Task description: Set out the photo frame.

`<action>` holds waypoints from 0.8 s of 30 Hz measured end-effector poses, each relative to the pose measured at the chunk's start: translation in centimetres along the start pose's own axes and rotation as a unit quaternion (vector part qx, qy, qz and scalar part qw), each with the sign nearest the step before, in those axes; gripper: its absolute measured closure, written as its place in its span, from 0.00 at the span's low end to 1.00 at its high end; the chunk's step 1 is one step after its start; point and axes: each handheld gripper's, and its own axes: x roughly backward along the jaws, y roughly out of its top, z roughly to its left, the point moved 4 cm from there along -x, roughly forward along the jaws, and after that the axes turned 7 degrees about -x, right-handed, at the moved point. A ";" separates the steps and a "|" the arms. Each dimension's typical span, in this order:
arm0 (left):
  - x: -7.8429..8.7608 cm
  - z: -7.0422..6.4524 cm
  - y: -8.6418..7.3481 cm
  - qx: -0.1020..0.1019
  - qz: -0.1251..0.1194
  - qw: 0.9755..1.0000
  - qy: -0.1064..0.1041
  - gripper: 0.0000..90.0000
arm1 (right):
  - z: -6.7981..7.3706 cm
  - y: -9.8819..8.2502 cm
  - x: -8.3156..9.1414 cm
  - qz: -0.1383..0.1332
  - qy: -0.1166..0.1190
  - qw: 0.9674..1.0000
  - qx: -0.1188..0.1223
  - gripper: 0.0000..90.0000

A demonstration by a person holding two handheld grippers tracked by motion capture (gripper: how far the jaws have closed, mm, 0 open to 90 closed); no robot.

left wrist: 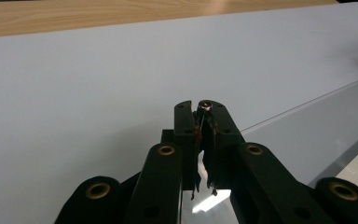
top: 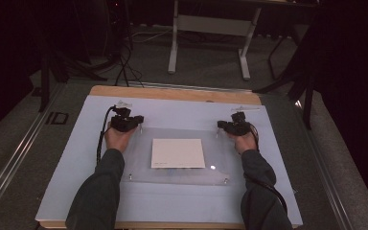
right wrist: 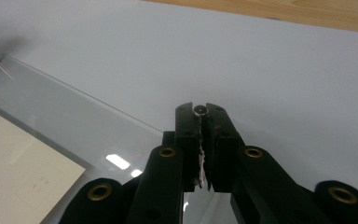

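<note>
- High view: table [top: 182, 201] lit from above, surroundings left dark and grainy.
- Glare spot seen on clear sheet [top: 212, 167].
- Gripper views: brighter; black jaws rendered soft up close; reflections caught on sheet [right wrist: 118, 161].

The person wears dark grey-green long sleeves [top: 100, 191] on both arms. Each hand carries a black gripper, the left gripper [top: 127, 122] and the right gripper [top: 235, 126], with brass-ringed holes in its linkage arms, a black trailing cable [top: 100, 139] and worn jaw pads.
</note>
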 end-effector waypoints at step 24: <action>-1.6 0.8 0.7 0.063 0.005 0.998 0.008 0.95 | 0.2 0.7 -0.4 0.018 -0.046 0.999 0.021 0.88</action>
